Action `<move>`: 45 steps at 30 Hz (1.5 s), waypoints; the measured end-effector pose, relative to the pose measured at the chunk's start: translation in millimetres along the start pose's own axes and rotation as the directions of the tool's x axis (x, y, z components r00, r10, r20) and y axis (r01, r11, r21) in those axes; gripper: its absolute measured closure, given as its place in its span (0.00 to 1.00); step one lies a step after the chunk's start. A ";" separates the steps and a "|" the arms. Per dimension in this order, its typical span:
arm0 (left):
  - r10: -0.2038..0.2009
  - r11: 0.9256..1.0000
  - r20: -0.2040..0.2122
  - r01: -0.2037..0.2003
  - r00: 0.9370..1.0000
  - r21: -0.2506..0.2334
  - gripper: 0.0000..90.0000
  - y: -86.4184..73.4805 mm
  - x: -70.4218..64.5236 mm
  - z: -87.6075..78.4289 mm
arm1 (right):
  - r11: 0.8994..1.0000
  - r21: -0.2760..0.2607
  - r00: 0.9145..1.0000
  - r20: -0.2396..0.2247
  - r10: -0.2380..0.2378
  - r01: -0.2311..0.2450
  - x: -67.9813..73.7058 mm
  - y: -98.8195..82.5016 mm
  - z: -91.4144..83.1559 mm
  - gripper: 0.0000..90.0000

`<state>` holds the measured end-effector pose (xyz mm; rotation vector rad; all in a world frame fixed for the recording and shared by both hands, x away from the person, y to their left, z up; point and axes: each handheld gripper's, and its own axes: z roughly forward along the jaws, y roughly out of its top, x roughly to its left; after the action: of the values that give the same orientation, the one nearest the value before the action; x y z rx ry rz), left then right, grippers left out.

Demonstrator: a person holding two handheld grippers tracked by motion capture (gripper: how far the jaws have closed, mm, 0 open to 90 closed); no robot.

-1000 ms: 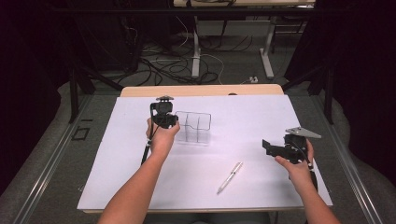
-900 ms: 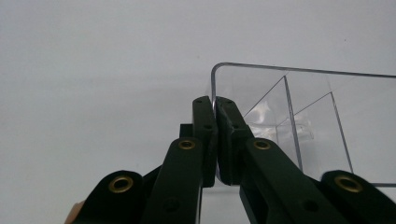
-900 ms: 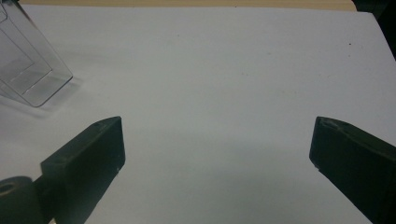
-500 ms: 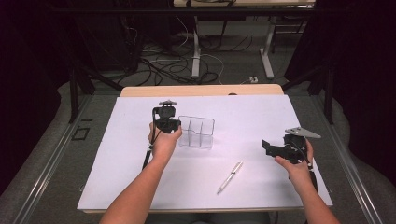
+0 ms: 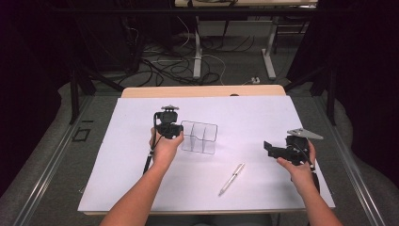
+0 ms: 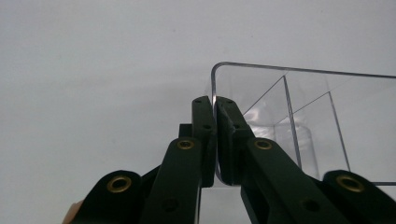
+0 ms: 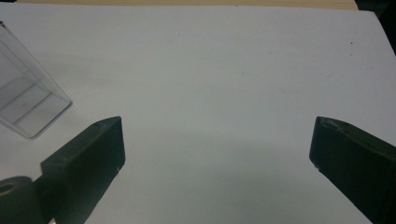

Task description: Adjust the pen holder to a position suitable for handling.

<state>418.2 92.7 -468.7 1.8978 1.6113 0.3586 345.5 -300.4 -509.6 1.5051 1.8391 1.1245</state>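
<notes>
Left tool (image 6: 215,140) clamped on clear divided organizer (image 6: 303,116) wall, compartments bare.

clear organizer (image 5: 199,137), black gripper (image 6: 215,122), silver pen (image 5: 231,179), white table sheet (image 5: 244,113).

floor (image 5: 56,155): grey carpet | cables (image 5: 179,66) | desk legs (image 5: 269,52) | surroundings dark

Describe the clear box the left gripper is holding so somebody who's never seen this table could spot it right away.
Start at the white sheet covering the table, then look just left of its middle, where the left gripper clamps one wall. There stands the clear plastic organizer, see-through with inner dividers. Its only neighbour, a silver pen lying nearer the person, is slim and opaque.
</notes>
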 end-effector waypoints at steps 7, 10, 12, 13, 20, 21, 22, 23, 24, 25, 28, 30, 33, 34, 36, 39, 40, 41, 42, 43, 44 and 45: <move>-0.001 1.000 0.046 0.002 0.999 -0.024 0.90 -1.6 5.1 -3.6 | 1.000 0.001 1.000 -0.001 0.001 -0.001 -0.1 -0.2 0.1 0.03; -0.002 0.999 0.069 0.005 0.998 -0.040 0.86 -0.3 8.7 -7.4 | 1.000 0.002 1.000 -0.002 0.000 0.000 0.0 -0.3 0.1 0.03; -0.008 0.998 0.089 0.013 0.996 -0.057 0.83 0.5 11.7 -9.2 | 1.000 0.003 1.000 -0.004 -0.001 0.001 0.0 -0.5 0.1 0.03; -0.010 0.998 0.093 0.016 0.996 -0.063 0.81 1.0 12.9 -9.9 | 1.000 0.004 1.000 -0.004 -0.001 0.001 0.1 -0.5 0.2 0.03; -0.028 0.995 0.158 0.043 0.987 -0.088 0.75 2.3 25.2 -16.2 | 1.000 0.004 1.000 -0.006 -0.002 0.002 1.5 -0.6 0.2 0.03; -0.021 0.995 0.159 0.036 0.987 -0.096 0.73 2.2 26.4 -17.2 | 1.000 0.002 1.000 -0.006 -0.008 0.008 0.9 -0.5 0.3 0.03; -0.016 0.994 0.153 0.032 0.988 -0.102 0.71 2.1 27.8 -18.2 | 1.000 0.002 1.000 -0.006 -0.008 0.008 0.9 -0.5 0.3 0.03; -0.014 0.994 0.151 0.031 0.988 -0.108 0.70 2.1 29.5 -18.9 | 1.000 0.001 1.000 -0.006 -0.008 0.008 0.8 -0.6 0.3 0.03; -0.016 0.993 0.155 0.034 0.988 -0.111 0.68 2.0 31.4 -19.2 | 1.000 0.002 1.000 -0.006 -0.008 0.008 0.8 -0.5 0.2 0.03; -0.013 0.993 0.165 0.032 0.986 -0.110 0.66 1.8 33.8 -19.0 | 1.000 0.001 1.000 -0.007 -0.008 0.008 0.9 -0.5 0.2 0.03; -0.014 0.994 0.152 0.031 0.988 -0.107 0.65 0.4 40.0 -16.8 | 1.000 -0.001 1.000 -0.009 -0.011 0.011 1.5 -0.5 0.2 0.03; -0.016 0.995 0.176 0.032 0.984 -0.089 0.66 -1.2 44.6 -14.6 | 1.000 -0.002 1.000 -0.010 -0.013 0.013 1.7 -0.4 0.2 0.03; -0.009 0.995 0.168 0.026 0.986 -0.096 0.69 -5.7 48.7 -9.4 | 1.000 -0.001 1.000 -0.012 -0.013 0.013 1.9 -0.5 0.5 0.03; -0.001 0.995 0.169 0.017 0.986 -0.096 0.70 -7.0 50.3 -7.4 | 1.000 0.001 1.000 -0.014 -0.017 0.017 1.7 -0.6 0.4 0.03; 0.014 0.996 0.194 0.002 0.981 -0.085 0.75 -10.1 53.6 -2.5 | 1.000 0.001 1.000 -0.014 -0.017 0.017 1.8 -0.7 0.4 0.03; 0.047 0.996 0.182 -0.033 0.982 -0.078 0.82 -16.1 55.9 4.0 | 1.000 0.002 1.000 -0.016 -0.015 0.015 2.1 -0.8 0.4 0.03; 0.051 0.997 0.189 -0.038 0.981 -0.072 0.85 -17.7 57.0 5.2 | 1.000 0.006 1.000 -0.017 -0.012 0.012 2.4 -1.0 0.5 0.03; 0.060 0.997 0.188 -0.048 0.980 -0.068 0.88 -19.1 58.0 6.4 | 1.000 0.007 1.000 -0.017 -0.013 0.013 2.4 -1.2 0.8 0.03; 0.063 0.996 0.187 -0.050 0.980 -0.071 0.90 -20.6 58.6 7.7 | 1.000 0.007 1.000 -0.019 -0.013 0.013 2.5 -1.3 1.1 0.03; 0.065 0.996 0.193 -0.051 0.979 -0.076 0.93 -22.1 59.0 9.0 | 1.000 0.002 1.000 -0.017 -0.019 0.019 2.3 -1.3 1.6 0.03; 0.069 0.996 0.200 -0.056 0.977 -0.073 0.95 -23.3 59.3 9.9 | 1.000 0.004 1.000 -0.021 -0.022 0.022 2.2 -1.2 1.5 0.03; 0.076 0.995 0.202 -0.063 0.976 -0.071 0.97 -24.3 59.4 11.0 | 1.000 0.004 1.000 -0.018 -0.024 0.024 2.4 -1.1 1.3 0.03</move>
<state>418.2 148.2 -502.7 1.8795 1.3853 0.2322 345.3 -297.7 -511.0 1.4761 1.8680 1.1265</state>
